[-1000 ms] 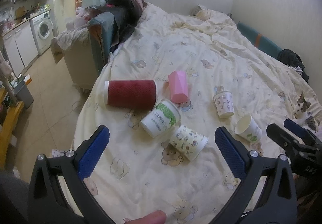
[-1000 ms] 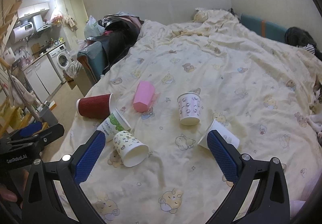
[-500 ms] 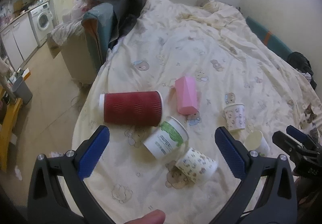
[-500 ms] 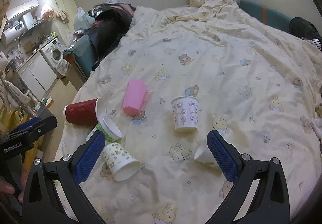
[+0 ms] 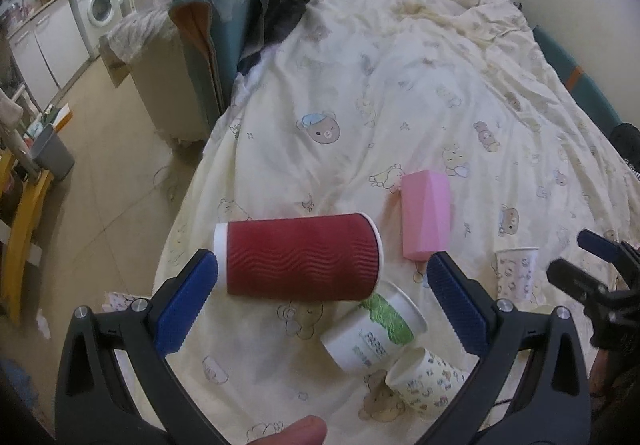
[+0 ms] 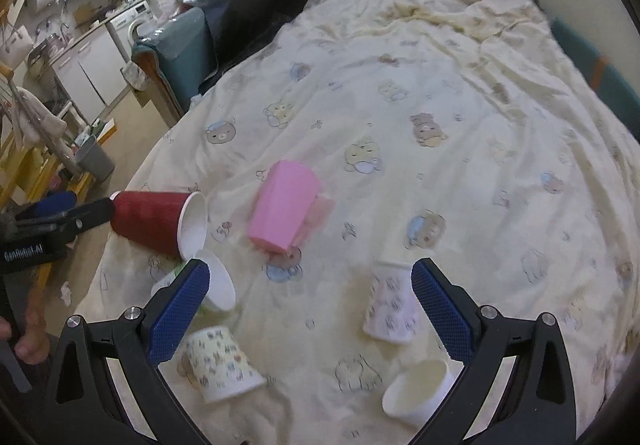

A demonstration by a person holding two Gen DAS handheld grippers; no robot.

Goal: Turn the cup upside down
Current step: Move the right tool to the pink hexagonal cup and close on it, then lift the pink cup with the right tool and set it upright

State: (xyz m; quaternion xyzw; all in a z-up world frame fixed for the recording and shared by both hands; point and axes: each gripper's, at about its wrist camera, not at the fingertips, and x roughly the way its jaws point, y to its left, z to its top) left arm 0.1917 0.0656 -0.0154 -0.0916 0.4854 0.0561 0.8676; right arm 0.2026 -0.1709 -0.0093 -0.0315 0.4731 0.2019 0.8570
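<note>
Several cups lie on a cream bear-print duvet (image 5: 420, 93). A red ribbed cup (image 5: 300, 257) lies on its side, mouth to the right; it also shows in the right wrist view (image 6: 154, 221). My left gripper (image 5: 322, 299) is open, its blue pads just short of the red cup, straddling it. A pink cup (image 5: 425, 219) lies on its side beyond. My right gripper (image 6: 306, 309) is open above the bed, an upside-down small printed cup (image 6: 390, 303) by its right pad. It shows in the left wrist view (image 5: 592, 265).
A white and green paper cup (image 5: 370, 329) and a patterned cup (image 5: 424, 381) lie on their sides near the bed's front edge. A plain white cup (image 6: 418, 395) lies by my right gripper. A teal armchair (image 5: 208, 41) stands left of the bed. Floor and kitchen units lie further left.
Both grippers have moved forward and down toward the cups. The red cup now sits between my left gripper's pads. The cups have not moved.
</note>
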